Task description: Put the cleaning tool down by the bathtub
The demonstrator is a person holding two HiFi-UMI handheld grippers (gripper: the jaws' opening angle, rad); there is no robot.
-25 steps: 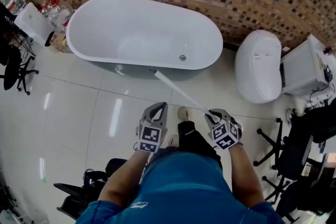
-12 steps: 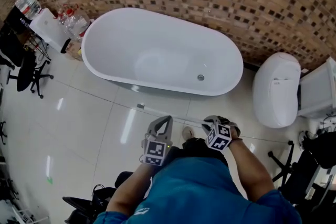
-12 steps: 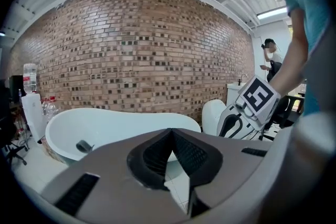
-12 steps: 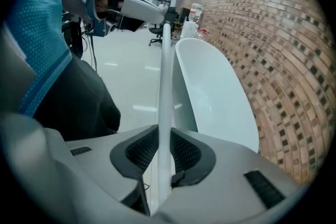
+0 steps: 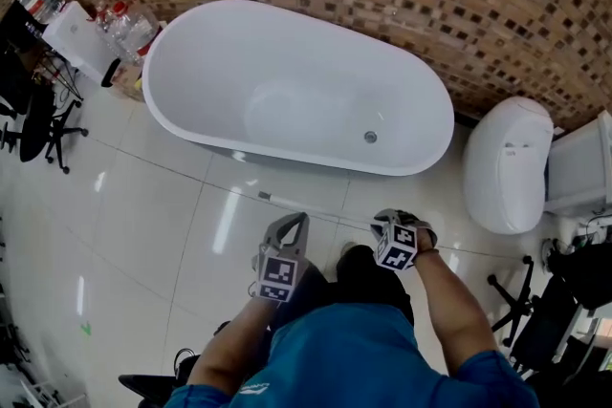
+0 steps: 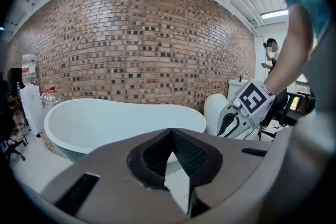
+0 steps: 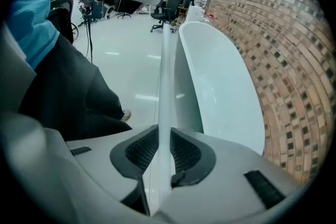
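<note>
- Change: a second ago, the cleaning tool [image 5: 320,212] ran from the right claw [image 5: 382,221] up toward the bathtub [image 5: 316,158], with its far end against the near wall. We now find it swung to the left, so that it lies across the view in front of the tub.
- Meaning: we judge that the tool has been turned from the working attitude into the laying-down attitude. It has not yet been released, so the task is close to its end but not done.
- Location: the tool hangs over the floor [image 5: 153,225], just beside the bathtub's near side. We cannot tell whether its far tip [image 5: 265,196] touches the tiles.
- Long axis: it runs roughly parallel to the tub's long side. In the right gripper view, the cleaning tool [image 7: 165,86] runs straight away from the right claw [image 7: 164,134], alongside the bathtub [image 7: 186,86] outer wall.
- Direction: the far tip points to the person's left.
- Right claw: closed on the tool's white shaft, with a pad on each side.
- Left claw [image 6: 171,134]: tips together with nothing between them, clear of the tool.
</note>
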